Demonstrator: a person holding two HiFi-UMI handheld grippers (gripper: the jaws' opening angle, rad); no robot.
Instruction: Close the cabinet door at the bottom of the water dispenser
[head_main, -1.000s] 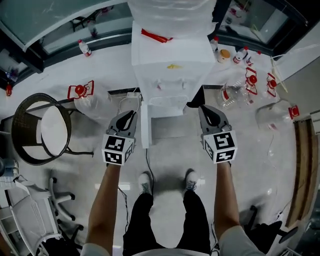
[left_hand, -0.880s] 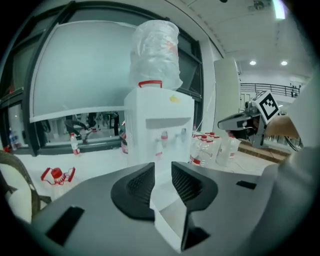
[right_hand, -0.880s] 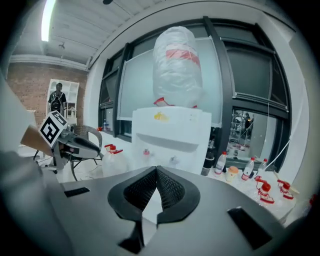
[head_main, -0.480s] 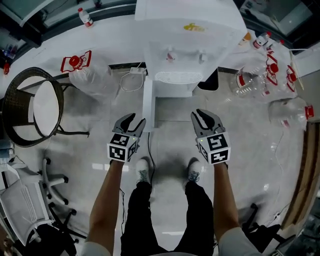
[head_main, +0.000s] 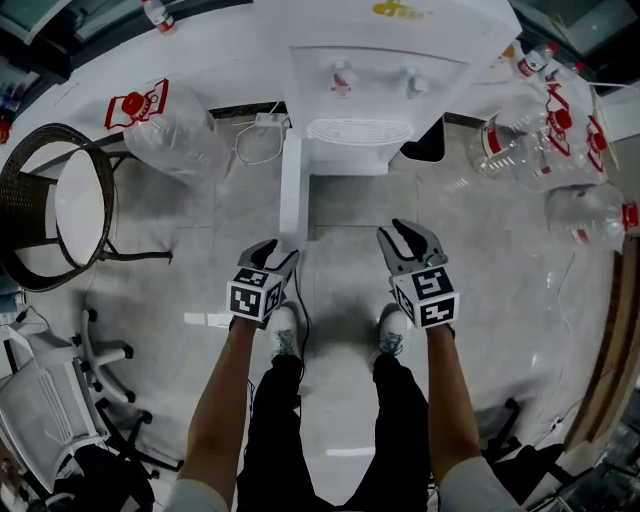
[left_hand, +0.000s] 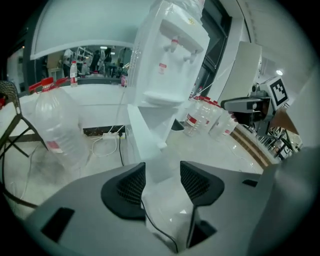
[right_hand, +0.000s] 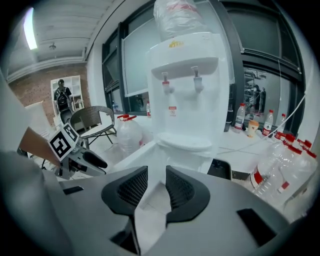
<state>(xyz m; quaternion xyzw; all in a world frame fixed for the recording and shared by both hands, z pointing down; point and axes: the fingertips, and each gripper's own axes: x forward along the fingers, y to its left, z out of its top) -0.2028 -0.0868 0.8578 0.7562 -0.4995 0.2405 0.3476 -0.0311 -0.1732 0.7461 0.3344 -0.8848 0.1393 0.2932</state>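
The white water dispenser (head_main: 390, 60) stands at the top of the head view. Its bottom cabinet door (head_main: 291, 190) hangs open, edge-on, swung out toward me. My left gripper (head_main: 277, 252) hovers just short of the door's free end, and its jaws are opening with nothing between them. To the right, my right gripper (head_main: 405, 235) faces the open cabinet, its jaws also opening and empty. In the left gripper view the door (left_hand: 142, 135) rises just past the left gripper (left_hand: 162, 175). The right gripper view shows the dispenser (right_hand: 187, 90) ahead of the right gripper (right_hand: 156, 182).
A wicker chair (head_main: 60, 215) and a large water jug (head_main: 165, 125) sit on the left. More jugs and bottles (head_main: 520, 145) lie on the right. A power strip with cable (head_main: 262, 125) lies beside the dispenser. A person's shoes (head_main: 285, 325) stand right behind the grippers.
Both grippers have sunk toward the floor and now sit lower in the head view. Their jaws, shut a second ago, have spread apart.
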